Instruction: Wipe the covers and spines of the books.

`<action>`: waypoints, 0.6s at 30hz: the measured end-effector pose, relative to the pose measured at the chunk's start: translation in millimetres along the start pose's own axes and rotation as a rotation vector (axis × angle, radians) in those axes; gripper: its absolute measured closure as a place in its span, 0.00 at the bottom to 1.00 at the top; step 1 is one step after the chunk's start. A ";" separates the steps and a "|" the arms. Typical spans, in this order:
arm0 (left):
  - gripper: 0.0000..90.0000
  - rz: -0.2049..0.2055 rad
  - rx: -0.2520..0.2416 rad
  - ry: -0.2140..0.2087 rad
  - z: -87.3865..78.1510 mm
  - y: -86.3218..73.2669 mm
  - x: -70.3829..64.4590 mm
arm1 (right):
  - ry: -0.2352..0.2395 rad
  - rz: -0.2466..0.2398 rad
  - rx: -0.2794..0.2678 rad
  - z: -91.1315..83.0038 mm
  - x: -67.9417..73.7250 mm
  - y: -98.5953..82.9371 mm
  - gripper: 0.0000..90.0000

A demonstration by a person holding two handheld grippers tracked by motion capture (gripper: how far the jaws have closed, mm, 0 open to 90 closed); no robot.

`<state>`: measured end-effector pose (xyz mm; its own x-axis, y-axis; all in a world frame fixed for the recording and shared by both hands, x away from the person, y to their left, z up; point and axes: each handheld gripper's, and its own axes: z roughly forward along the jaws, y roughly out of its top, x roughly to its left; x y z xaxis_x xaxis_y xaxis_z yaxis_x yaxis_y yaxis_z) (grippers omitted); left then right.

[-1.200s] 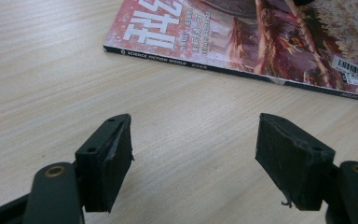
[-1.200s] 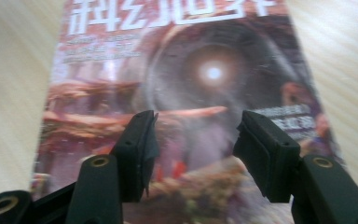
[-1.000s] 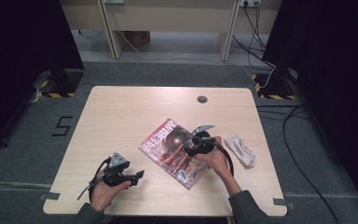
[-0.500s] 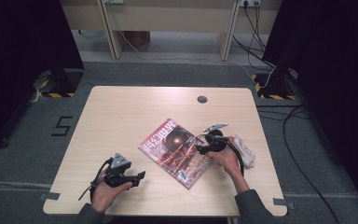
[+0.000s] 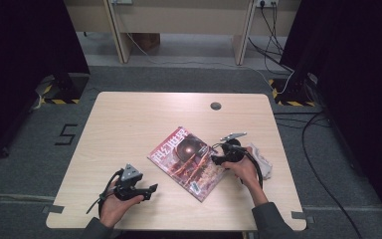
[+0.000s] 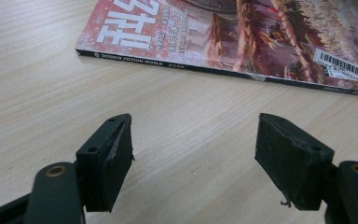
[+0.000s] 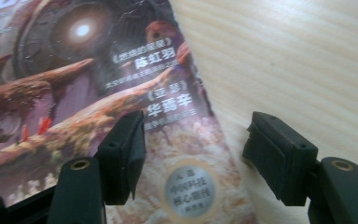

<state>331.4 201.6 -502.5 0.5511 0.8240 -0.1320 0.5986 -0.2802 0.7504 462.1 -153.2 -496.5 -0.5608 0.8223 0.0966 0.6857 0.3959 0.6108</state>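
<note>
A thin paper magazine with a dark red and purple picture cover lies flat on the light wooden surface, a bit right of the middle and turned at a slant. In the left gripper view its black spine runs across the top, with white letters on it, and a white barcode sticker sits near one corner. In the right gripper view the cover shows a round glowing eye shape and a round silver sticker close to the edge. The right gripper rests at the right edge of the magazine, held by the person's right hand. Its two black fingers are wide apart, one over the cover and one over the bare wood beside it, with the edge of the magazine between them. They hold nothing. Just to the right of that hand lies a small crumpled clear plastic wrapper. The left gripper is near the front left of the surface, well apart from the magazine, held in the person's left hand. Its black fingers are also wide apart, with only bare wood between them, and they point toward the magazine's spine. A small round dark hole sits near the far edge of the surface. Grey carpet floor lies all around.
</note>
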 end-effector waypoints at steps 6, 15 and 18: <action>0.30 0.005 0.002 -0.005 0.7 -0.3 -1.2 | 0.025 -0.015 0.006 0.2 6.5 -2.7 0.38; 0.30 0.004 0.001 -0.002 2.8 0.2 -3.2 | 0.035 -0.051 0.013 -10.7 19.3 -18.4 0.37; 0.31 0.009 0.001 -0.003 4.9 1.1 -5.4 | 0.031 -0.088 0.019 -16.7 27.0 -25.4 0.36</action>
<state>332.0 194.4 -504.1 0.5581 0.8200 -0.1270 0.5940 -0.2880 0.7512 421.7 -147.9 -496.3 -0.6330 0.7712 0.0676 0.6419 0.4741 0.6027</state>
